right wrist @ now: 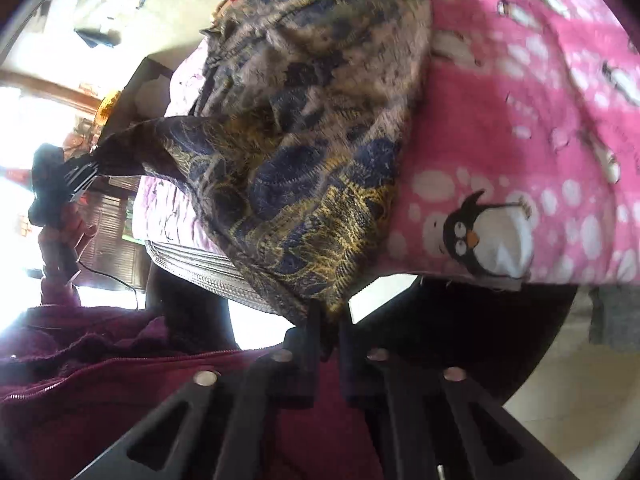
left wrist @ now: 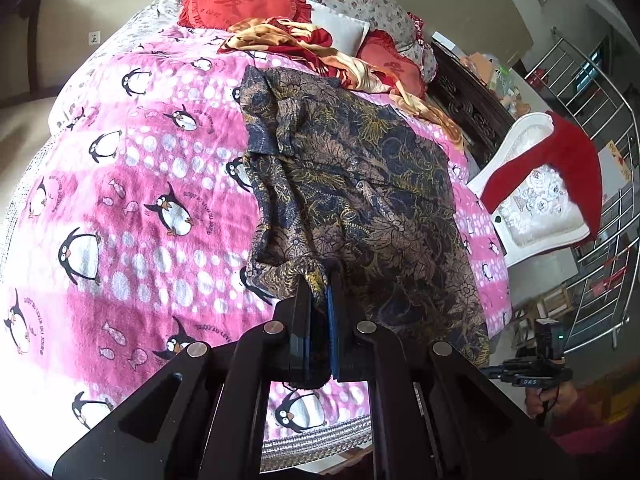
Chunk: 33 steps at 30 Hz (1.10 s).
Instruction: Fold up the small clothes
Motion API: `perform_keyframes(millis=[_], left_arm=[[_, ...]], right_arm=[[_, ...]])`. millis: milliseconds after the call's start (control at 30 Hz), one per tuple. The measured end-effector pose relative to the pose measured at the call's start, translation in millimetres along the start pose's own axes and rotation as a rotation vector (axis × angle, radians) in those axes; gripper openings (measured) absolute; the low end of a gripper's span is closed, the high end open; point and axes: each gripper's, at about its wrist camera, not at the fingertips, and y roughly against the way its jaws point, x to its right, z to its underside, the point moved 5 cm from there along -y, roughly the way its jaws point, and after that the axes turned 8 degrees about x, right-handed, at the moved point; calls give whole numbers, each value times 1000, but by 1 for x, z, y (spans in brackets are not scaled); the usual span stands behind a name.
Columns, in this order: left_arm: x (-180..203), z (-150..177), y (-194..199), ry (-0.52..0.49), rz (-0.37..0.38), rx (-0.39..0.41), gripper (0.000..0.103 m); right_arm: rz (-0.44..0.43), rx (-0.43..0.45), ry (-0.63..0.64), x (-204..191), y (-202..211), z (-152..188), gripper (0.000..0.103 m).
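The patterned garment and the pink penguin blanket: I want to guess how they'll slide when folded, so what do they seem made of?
The patterned garment looks like thin woven cloth, perhaps brocade: gold-toned threads glint in its floral pattern, and it drapes in soft folds. The pink penguin blanket looks like plush fleece: its surface is fuzzy and matte, with a printed design. That pairing probably grips rather than slides.

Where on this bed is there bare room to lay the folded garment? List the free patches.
Free: the pink penguin blanket left of the patterned garment, from the near edge up towards the red heart pillow. Crowded: the head end, with pillows and the orange crumpled cloth; only a narrow strip on the garment's right.
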Motion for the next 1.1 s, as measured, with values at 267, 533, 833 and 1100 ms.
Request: perform_keyframes(millis=[267, 533, 833, 1100], left_arm=[[7, -21, 16, 21, 65, 80, 5], [15, -75, 10, 28, 80, 160, 5], [0, -153, -58, 43, -9, 189, 5], [-26, -199, -140, 58, -96, 135, 5]], right_arm=[[-104, 321, -4, -20, 71, -68, 5], [-177, 666, -60, -14, 121, -173, 4], [-50, 737, -91, 18, 102, -299, 4], [42, 723, -209, 73, 58, -378, 4]])
